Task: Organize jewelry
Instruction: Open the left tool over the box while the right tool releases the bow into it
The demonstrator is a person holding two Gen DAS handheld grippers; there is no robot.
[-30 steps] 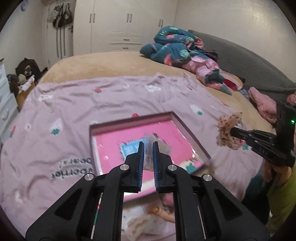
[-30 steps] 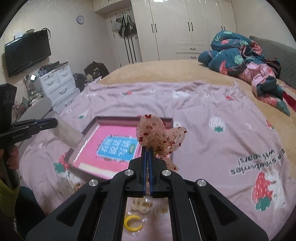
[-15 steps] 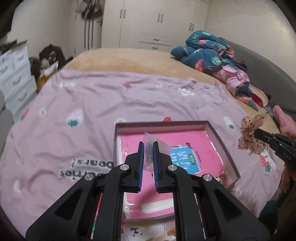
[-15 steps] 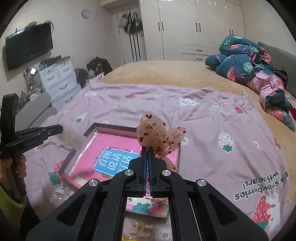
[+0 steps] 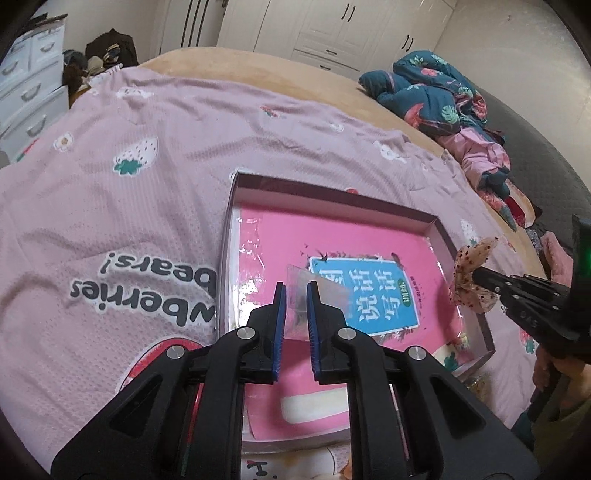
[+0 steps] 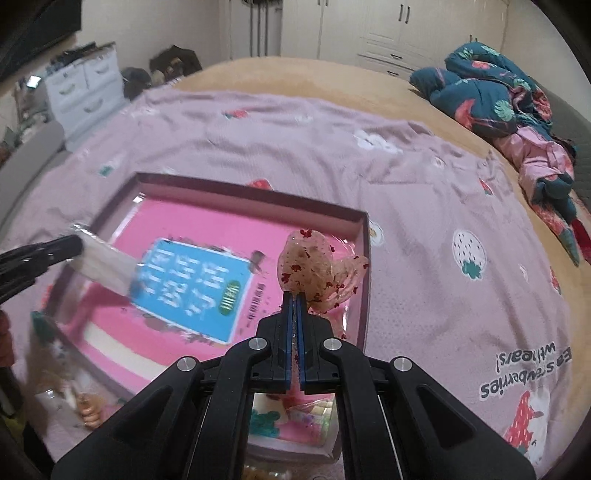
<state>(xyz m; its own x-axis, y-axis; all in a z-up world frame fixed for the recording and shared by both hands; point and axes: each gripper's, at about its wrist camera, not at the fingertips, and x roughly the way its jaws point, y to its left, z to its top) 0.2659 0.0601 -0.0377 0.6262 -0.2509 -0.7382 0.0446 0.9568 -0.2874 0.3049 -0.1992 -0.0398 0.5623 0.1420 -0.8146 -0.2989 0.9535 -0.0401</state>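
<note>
Both claws hold items above the pink-lined box (image 5: 436,221) on the bed.
The left claw (image 5: 294,291) pinches a clear plastic bag (image 5: 325,291); the right claw (image 6: 294,299) is clamped on a red-speckled sheer bow (image 6: 317,266).

Lilac strawberry-print blanket (image 5: 155,192), pink box (image 5: 236,221) interior, red-speckled sheer scrunchie (image 6: 317,269)

Lilac strawberry-print blanket (image 5: 147,206) over tan bedcover (image 6: 295,77); rumpled teal floral quilt (image 5: 428,96) far corner; white wardrobe (image 5: 332,29) behind.
</note>
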